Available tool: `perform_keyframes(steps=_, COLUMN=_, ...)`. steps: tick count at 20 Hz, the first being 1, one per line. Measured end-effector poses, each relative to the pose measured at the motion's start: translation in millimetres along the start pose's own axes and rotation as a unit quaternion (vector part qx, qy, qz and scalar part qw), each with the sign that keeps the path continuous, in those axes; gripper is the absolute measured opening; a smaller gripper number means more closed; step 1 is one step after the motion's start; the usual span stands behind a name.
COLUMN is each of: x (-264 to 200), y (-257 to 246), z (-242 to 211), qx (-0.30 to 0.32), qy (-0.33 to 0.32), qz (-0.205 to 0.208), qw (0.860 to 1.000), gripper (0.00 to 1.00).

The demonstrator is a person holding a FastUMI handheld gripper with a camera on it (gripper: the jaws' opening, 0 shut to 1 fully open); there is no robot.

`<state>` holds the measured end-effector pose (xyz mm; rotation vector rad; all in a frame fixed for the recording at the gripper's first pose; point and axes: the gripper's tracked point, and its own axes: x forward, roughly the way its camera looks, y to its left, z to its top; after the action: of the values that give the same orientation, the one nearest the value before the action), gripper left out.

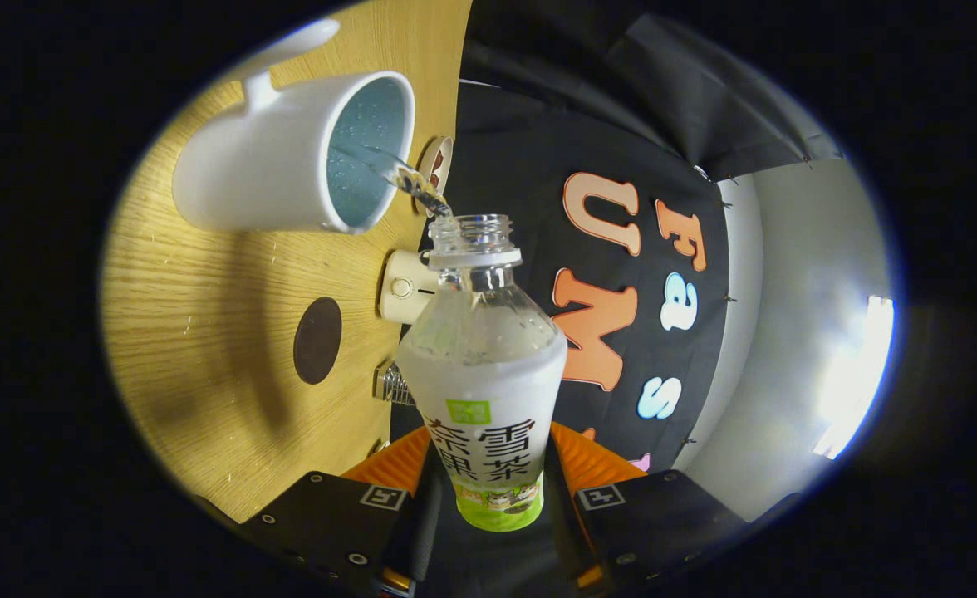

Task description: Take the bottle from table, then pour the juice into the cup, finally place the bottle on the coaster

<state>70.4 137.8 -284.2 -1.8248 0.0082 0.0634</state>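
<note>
Fingers (486,482) clamp bottle (484,365), pouring over cup (289,158) rim.

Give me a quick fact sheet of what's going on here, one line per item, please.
gripper: shut on the bottle, an orange finger on each side
bottle: uncapped, tipped toward the cup
liquid: clear stream running from the bottle's mouth into the cup
cup: white, with a handle, on the wooden table
coaster: dark, round, bare, beside the cup
stage: pouring; bottle not yet on the coaster
</note>
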Motion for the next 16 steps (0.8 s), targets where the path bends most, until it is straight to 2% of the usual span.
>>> perform_keyframes(steps=16, x=1.1, y=-22.4, z=6.5, qx=-0.038, qy=-0.017, qz=-0.031, qw=0.999, gripper=0.59)
